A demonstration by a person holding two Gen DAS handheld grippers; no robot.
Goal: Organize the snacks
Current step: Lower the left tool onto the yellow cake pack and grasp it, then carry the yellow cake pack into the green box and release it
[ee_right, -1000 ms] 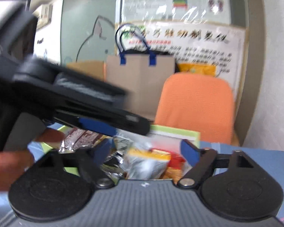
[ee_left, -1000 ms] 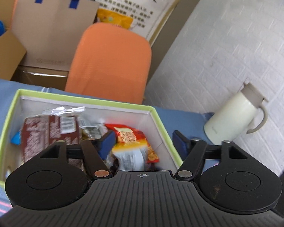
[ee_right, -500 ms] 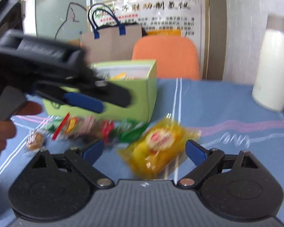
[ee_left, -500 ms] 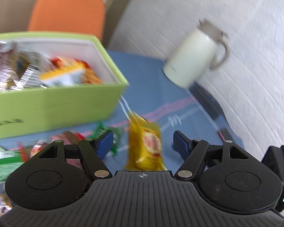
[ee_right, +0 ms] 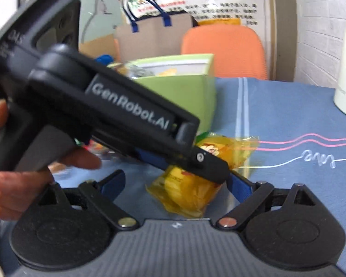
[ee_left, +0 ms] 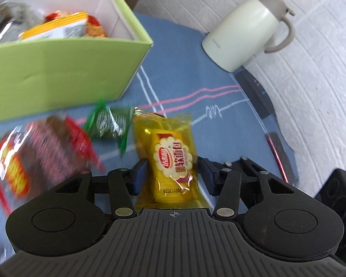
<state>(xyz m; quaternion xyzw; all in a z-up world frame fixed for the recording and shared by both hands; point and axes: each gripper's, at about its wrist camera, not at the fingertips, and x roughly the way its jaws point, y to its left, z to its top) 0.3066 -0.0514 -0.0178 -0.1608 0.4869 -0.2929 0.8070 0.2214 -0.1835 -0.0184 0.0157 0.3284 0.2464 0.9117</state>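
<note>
The yellow snack packet [ee_left: 173, 159] is clear-yellow film with a scalloped white label and red lettering, lying on the blue tablecloth [ee_left: 219, 87] near the green box [ee_left: 57, 69]. My left gripper [ee_left: 171, 173] brackets it, fingers around it; whether they press the film I cannot tell. My right gripper [ee_right: 175, 185] gapes wide, holding nothing. In the right wrist view the left tool hides much of the packet. The red packets [ee_left: 46, 152] at left are blurred.
</note>
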